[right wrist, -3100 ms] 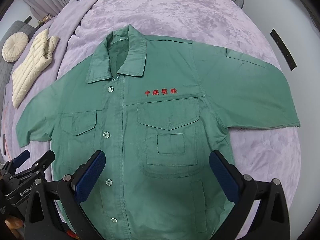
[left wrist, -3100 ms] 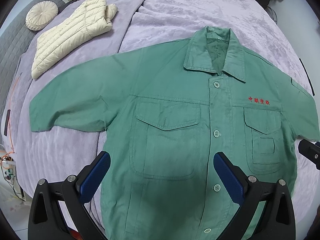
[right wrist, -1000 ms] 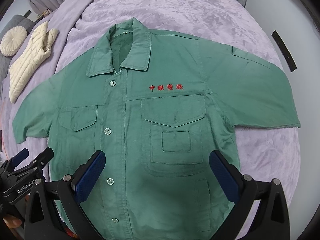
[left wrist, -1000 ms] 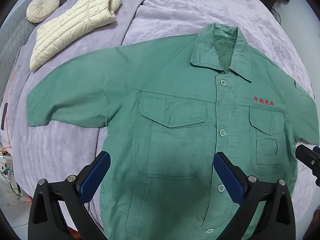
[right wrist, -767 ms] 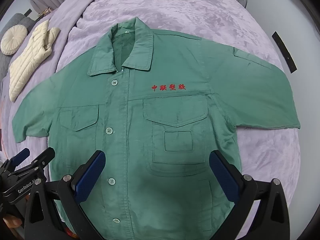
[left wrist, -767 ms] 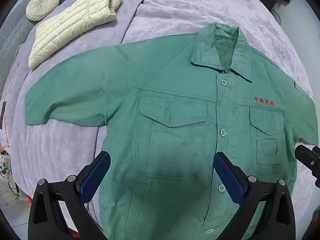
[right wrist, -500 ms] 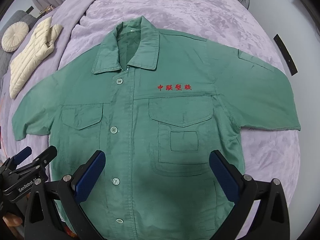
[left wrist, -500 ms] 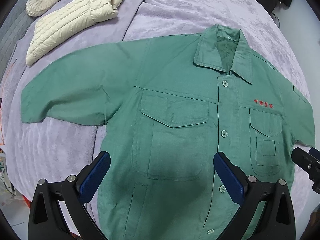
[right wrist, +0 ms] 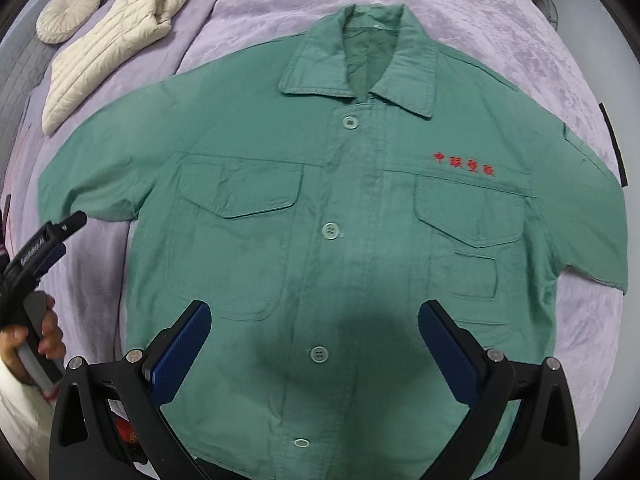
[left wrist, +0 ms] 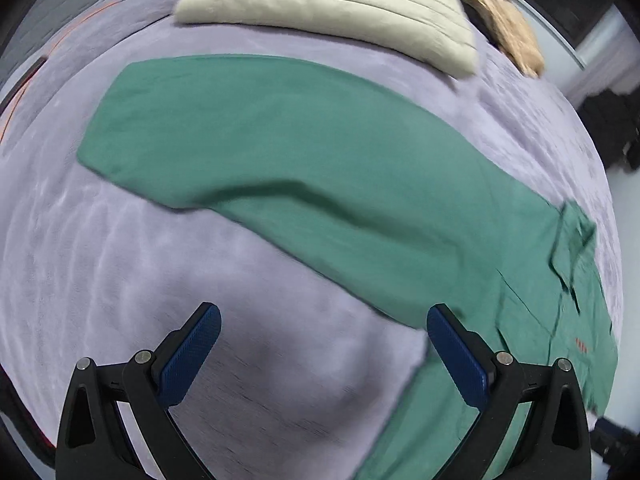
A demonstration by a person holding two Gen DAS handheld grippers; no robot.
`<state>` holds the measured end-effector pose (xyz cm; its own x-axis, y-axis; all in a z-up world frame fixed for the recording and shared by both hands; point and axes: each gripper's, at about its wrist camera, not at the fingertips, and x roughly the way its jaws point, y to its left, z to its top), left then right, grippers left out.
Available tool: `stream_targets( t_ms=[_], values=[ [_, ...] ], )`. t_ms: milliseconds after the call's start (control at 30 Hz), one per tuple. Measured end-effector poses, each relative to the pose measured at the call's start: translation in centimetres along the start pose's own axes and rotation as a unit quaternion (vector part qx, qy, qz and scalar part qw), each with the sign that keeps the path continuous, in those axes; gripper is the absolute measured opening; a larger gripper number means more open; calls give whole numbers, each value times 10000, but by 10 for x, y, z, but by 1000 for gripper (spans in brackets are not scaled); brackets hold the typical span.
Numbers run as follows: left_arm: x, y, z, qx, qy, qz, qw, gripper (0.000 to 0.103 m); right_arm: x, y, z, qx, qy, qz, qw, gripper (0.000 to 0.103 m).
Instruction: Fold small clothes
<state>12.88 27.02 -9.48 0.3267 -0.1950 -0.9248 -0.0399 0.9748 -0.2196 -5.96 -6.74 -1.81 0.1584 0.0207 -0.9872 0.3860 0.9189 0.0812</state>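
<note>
A green short-sleeved work shirt (right wrist: 328, 208) lies flat, front up and buttoned, on a purple bedspread (right wrist: 460, 8). It has red embroidery (right wrist: 464, 163) on the chest and two flap pockets. My right gripper (right wrist: 314, 352) hangs open over the lower placket, holding nothing. In the left wrist view the shirt's left sleeve (left wrist: 256, 136) stretches across the frame, motion-blurred. My left gripper (left wrist: 324, 352) is open over bare bedspread (left wrist: 120, 260) just below the sleeve's underarm, its right finger (left wrist: 456, 356) at the shirt's side edge. The right wrist view shows the left gripper (right wrist: 66, 236) beside the sleeve cuff, held by a hand (right wrist: 50, 336).
A cream puffer jacket (left wrist: 328, 12) (right wrist: 108, 44) lies beyond the sleeve. A tan garment (left wrist: 504, 28) sits farther back. A round cream cushion (right wrist: 68, 14) rests on grey upholstery at the far left. A black strip (right wrist: 612, 144) marks the bed's right edge.
The left gripper has swung left off the shirt front and now faces the left sleeve. The right gripper has shifted left and closer, over the button placket. Both remain open.
</note>
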Motion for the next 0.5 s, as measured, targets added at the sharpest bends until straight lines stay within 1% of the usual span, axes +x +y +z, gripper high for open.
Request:
stream_targets(
  t_ms=[67,133,167,233,267,333,367,400,433,467,500],
  values=[
    [13,43,18,-507,-88,85,9986,103,8,15,-1,-134,99,25,9999,103],
    [27,76,35,-888,-100,109,9959,103,16,29,-2,-264,174,25,9995,103],
    [35,91,43,-1091,-92,60,9940,103,20,36,-2,-330,206,17,9992,103],
    [46,108,57,-1347,-154,-67,9907,103,26,47,-2,-433,262,10,9987,103],
    [49,112,63,-1392,-220,-83,9900,103,30,52,-1,-474,281,4,9985,103],
    [53,114,73,-1329,-384,-27,9904,103,35,61,0,-529,315,-3,9981,103],
    [53,114,77,-1292,-467,50,9905,94,37,65,0,-552,325,-2,9979,103],
    [53,114,80,-1298,-527,118,9901,67,38,68,1,-568,331,2,9978,103],
    [53,116,83,-1332,-543,228,9893,53,39,71,1,-577,334,12,9978,103],
    [52,121,86,-1405,-560,225,9882,24,40,72,1,-578,339,29,9977,103],
    [51,127,89,-1509,-589,-58,9868,2,41,74,1,-574,338,41,9978,103]
  ],
)
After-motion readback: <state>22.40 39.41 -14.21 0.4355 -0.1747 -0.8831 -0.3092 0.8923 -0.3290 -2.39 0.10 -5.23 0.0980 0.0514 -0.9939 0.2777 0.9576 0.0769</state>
